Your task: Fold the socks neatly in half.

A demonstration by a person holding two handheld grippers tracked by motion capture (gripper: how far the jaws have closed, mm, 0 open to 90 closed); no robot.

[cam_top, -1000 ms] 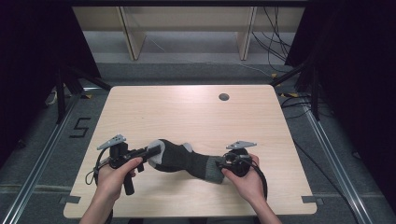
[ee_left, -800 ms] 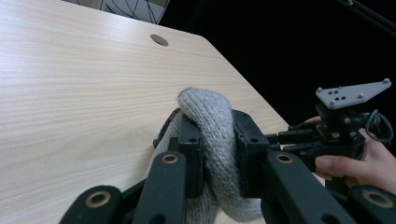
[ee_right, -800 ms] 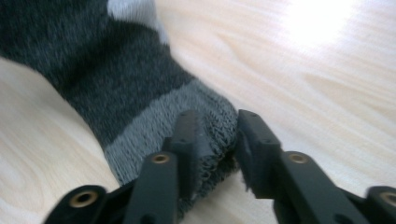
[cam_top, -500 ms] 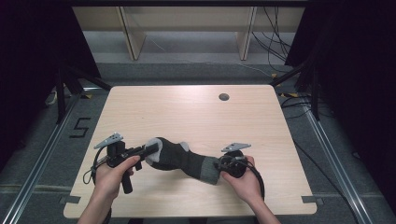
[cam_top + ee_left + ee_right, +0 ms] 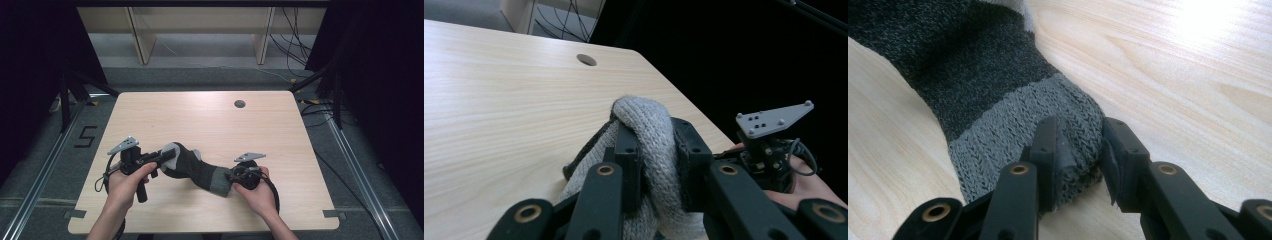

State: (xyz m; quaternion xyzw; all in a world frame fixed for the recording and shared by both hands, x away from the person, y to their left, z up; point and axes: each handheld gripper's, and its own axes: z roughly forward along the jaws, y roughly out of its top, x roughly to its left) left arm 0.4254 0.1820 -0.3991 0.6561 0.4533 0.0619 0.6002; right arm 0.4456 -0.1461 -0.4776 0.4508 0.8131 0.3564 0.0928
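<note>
Light wooden table (image 5: 210,125) with a round hole (image 5: 239,104) near its far edge. A dark grey knitted sock with light grey ends (image 5: 192,167) lies on the near part of the table, well short of that hole, stretched between both tools. Left gripper (image 5: 165,155) is clenched on one light grey end, which bulges between its jaws. Right gripper (image 5: 231,177) has just been opening slightly after closing; its jaws grasp the ribbed light grey end nearest it.

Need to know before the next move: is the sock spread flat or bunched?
Bunched: the sock humps up between left gripper and right gripper, each pinching an end.
</note>
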